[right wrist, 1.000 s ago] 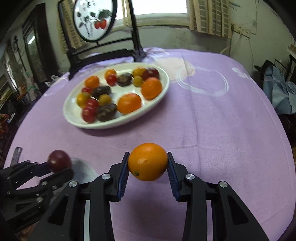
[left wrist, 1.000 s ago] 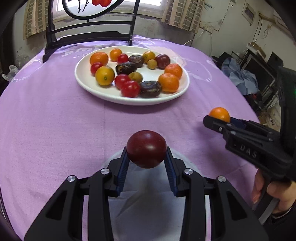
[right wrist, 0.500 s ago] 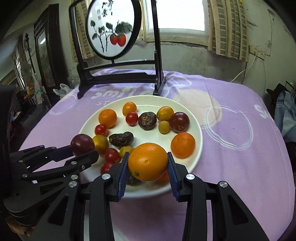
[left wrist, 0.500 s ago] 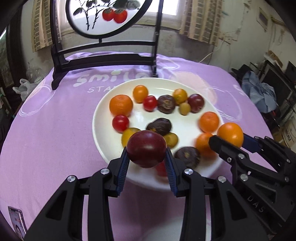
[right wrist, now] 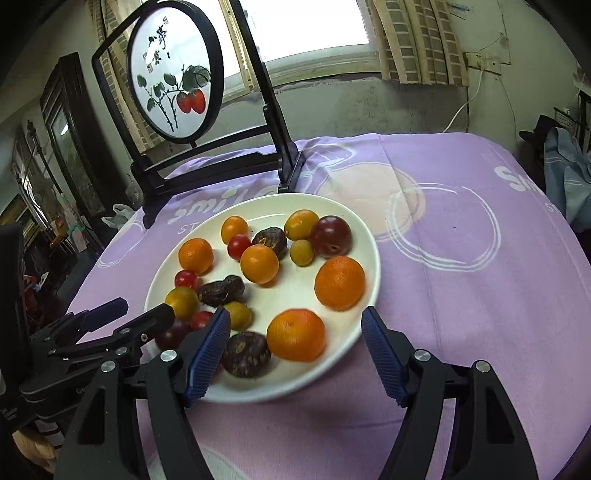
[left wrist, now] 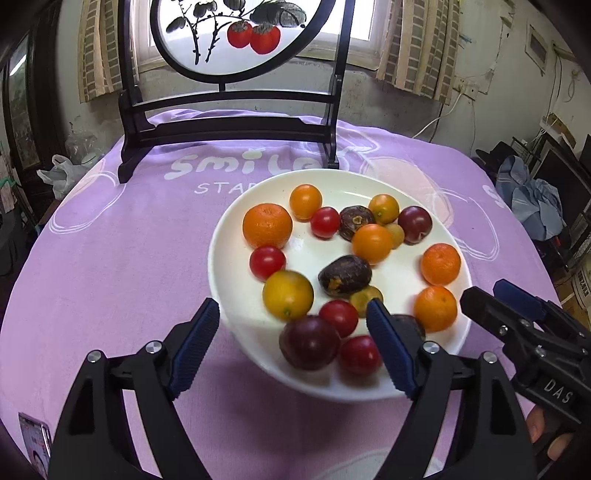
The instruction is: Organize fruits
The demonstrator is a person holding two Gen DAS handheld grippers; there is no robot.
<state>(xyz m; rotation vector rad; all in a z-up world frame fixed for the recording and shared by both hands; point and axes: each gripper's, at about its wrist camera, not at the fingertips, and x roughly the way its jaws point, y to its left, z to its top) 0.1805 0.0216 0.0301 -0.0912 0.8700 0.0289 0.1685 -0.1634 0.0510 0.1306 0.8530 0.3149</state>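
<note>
A white plate (left wrist: 236, 229) (right wrist: 362, 236) on the purple cloth holds several fruits: oranges, red and yellow cherry tomatoes, dark plums and dates. My left gripper (left wrist: 291, 343) is open and empty over the plate's near edge; a dark red plum (left wrist: 309, 342) lies on the plate between its fingers. My right gripper (right wrist: 295, 350) is open and empty over the plate's near rim; an orange (right wrist: 296, 334) lies on the plate between its fingers. The right gripper also shows in the left wrist view (left wrist: 502, 306), the left gripper in the right wrist view (right wrist: 136, 314).
A black wooden stand with a round painted screen (left wrist: 229, 33) (right wrist: 173, 74) stands on the table behind the plate. A phone (left wrist: 35, 439) lies at the near left. Clutter and clothes (left wrist: 532, 195) lie beyond the table's right edge.
Both grippers have opened. The plum has dropped from the left one and the orange from the right one onto the plate. Both views have closed in on the plate.
</note>
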